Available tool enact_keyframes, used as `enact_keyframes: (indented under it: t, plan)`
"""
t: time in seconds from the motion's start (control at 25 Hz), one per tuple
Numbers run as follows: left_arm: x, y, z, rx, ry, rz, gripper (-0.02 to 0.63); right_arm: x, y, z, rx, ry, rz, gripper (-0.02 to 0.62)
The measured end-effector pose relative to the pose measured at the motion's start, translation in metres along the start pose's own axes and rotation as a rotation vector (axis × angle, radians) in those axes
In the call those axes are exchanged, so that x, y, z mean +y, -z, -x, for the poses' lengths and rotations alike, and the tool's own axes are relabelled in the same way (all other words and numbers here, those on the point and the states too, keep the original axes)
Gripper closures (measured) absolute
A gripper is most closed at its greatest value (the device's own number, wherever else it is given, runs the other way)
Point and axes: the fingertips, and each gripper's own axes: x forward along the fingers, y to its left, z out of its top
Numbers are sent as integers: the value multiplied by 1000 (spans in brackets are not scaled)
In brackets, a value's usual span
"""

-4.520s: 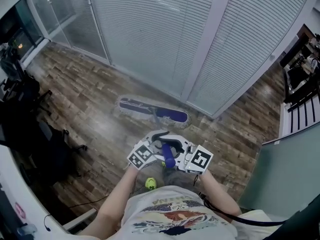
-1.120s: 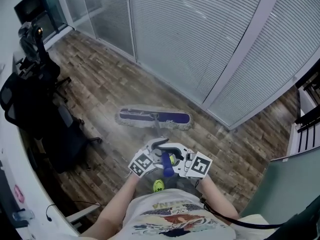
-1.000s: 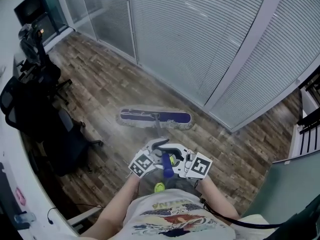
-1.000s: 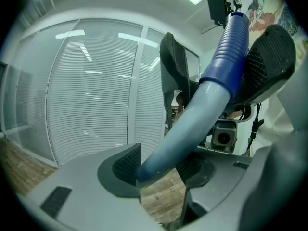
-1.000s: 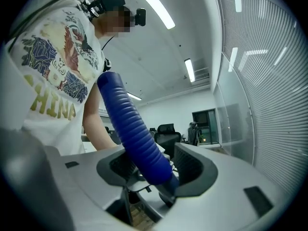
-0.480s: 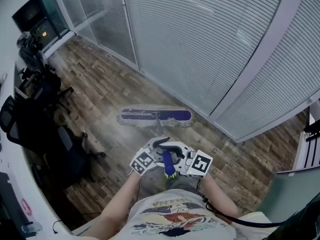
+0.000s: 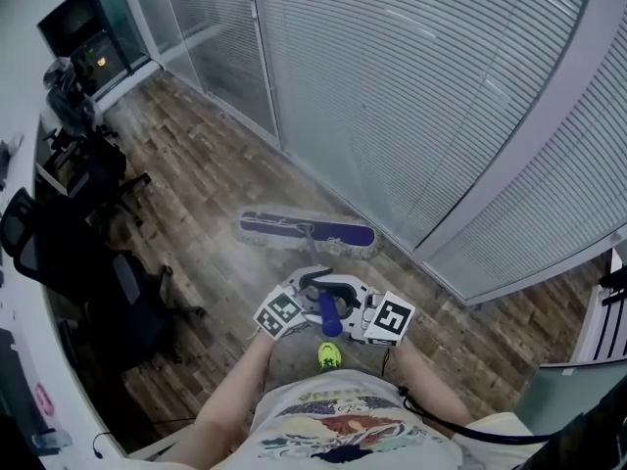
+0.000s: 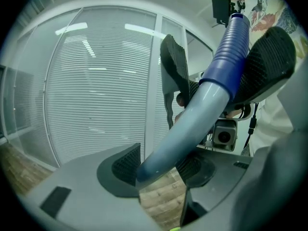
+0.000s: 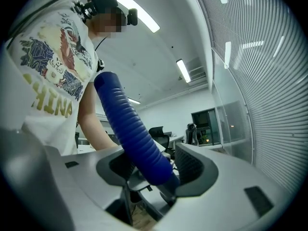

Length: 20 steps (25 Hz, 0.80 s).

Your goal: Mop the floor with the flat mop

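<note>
On my screens, apart from the work: blinds (image 7: 392,86) behind glass, filling the far wall, slats level and closed; one pale post (image 7: 534,140) running aslant across them; a glass panel (image 7: 201,23) further left. Dark screen (image 7: 78,29) in the top left corner, a small orange light (image 7: 101,62) just below it. Two black office chairs, one (image 7: 132,306) near the white desk edge (image 7: 20,360), another (image 7: 88,164) behind it. Black cable (image 7: 460,437) at lower right. Right gripper view adds ceiling strip lights (image 9: 184,70) and a further chair (image 9: 159,134) by a desk.
</note>
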Motion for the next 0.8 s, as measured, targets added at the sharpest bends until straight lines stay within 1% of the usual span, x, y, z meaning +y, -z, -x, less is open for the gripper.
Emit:
enact_keyframes:
  t: [0.2,0.36,0.64,0.72,0.8]
  plan:
    - [-13,7,3,3,-15,-2,417,14,8,4,28,-4,-23,364]
    - [-37,9,8,1,-14,-13,417,38,8,13,24,7,-27,364]
    - [-103,27,41,-18,-50,2,417,117,18,16,43,-38,-22,360]
    - [-127,35,59,-23,-57,9,417,148,21,12,39,-52,-9,360]
    - [-156,43,76,-29,-65,15,417,183,24,12,49,-60,-18,360]
